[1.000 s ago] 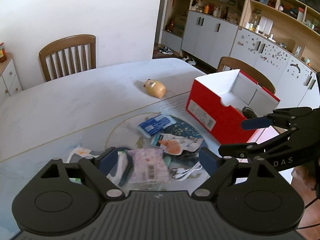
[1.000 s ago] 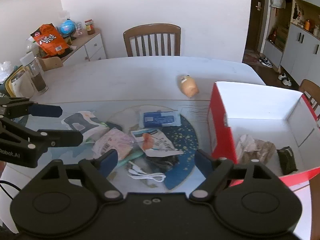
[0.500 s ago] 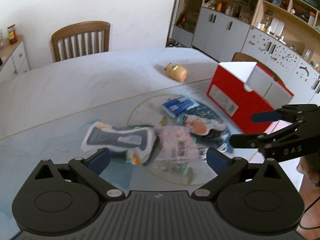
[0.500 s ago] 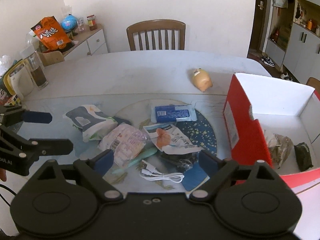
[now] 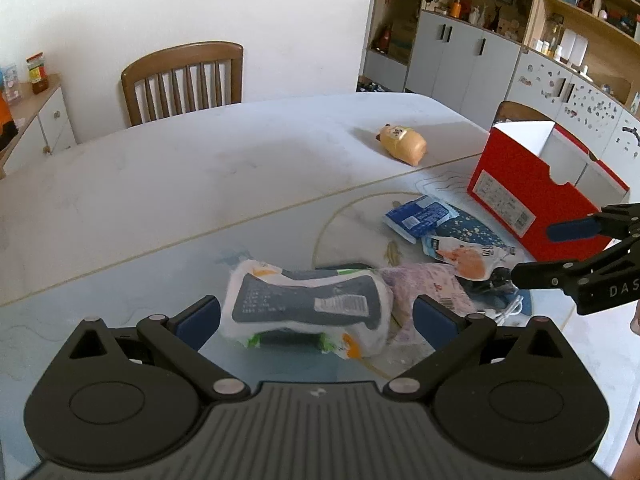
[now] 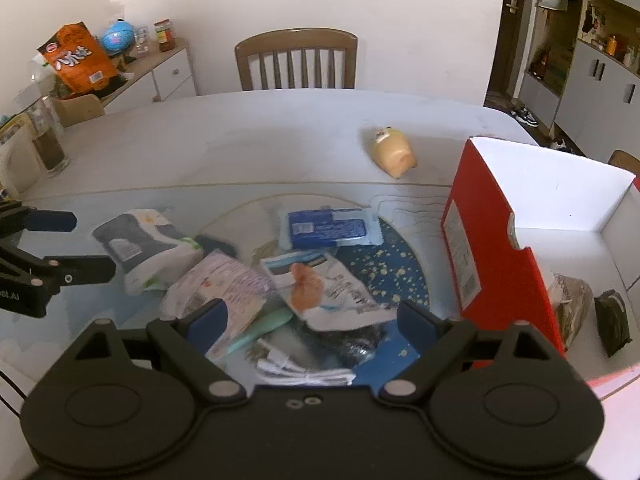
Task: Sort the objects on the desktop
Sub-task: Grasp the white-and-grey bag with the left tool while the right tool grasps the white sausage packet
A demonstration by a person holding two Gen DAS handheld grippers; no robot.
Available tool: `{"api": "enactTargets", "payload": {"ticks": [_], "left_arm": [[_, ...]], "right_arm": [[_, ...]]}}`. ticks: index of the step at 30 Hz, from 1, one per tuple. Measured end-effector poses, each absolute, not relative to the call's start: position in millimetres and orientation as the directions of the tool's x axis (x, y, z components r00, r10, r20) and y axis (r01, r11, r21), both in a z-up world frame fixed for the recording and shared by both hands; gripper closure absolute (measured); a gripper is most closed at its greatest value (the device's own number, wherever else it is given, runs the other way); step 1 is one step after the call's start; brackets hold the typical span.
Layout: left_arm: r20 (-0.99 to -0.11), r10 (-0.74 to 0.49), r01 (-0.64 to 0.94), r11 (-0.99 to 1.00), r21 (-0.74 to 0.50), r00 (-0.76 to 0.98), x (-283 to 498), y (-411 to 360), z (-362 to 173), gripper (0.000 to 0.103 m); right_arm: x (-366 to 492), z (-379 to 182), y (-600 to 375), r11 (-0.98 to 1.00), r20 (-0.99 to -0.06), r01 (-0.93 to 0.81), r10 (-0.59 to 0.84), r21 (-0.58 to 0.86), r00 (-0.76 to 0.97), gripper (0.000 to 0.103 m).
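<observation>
Left wrist view: left gripper (image 5: 316,316) has shifted left since a second ago, now framing the grey-and-white pouch (image 5: 308,312).
Jaws: both wide apart, nothing held; right gripper (image 6: 312,316) over the pile.
Red box (image 6: 496,256): far right.
Meaning: pouch is the likely next pick.

The white cable (image 6: 308,374) is half hidden behind the right gripper's body, and the teal item (image 6: 262,330) under the packets can't be identified. Labels on the grey-white pouch (image 5: 306,312) are smeared by blur (unreadable). The red box (image 6: 500,264) is cut off at the right edge, so its contents are only partly seen.
</observation>
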State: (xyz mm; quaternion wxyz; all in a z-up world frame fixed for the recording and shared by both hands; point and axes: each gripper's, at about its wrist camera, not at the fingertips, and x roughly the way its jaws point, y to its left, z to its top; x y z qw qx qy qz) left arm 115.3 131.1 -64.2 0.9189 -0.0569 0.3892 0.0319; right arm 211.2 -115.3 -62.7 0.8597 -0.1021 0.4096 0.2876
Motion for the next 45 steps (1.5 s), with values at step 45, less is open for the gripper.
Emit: {"api": "enactTargets", "payload": {"ticks": [45], "left_arm": [[-0.789, -0.105, -0.147, 0.959, -0.241, 0.606, 165, 171, -105, 0.035]], "right_arm": [[266, -119, -100, 0.814, -0.828, -0.574, 0.382, 0.092, 0.410, 0.035]]}}
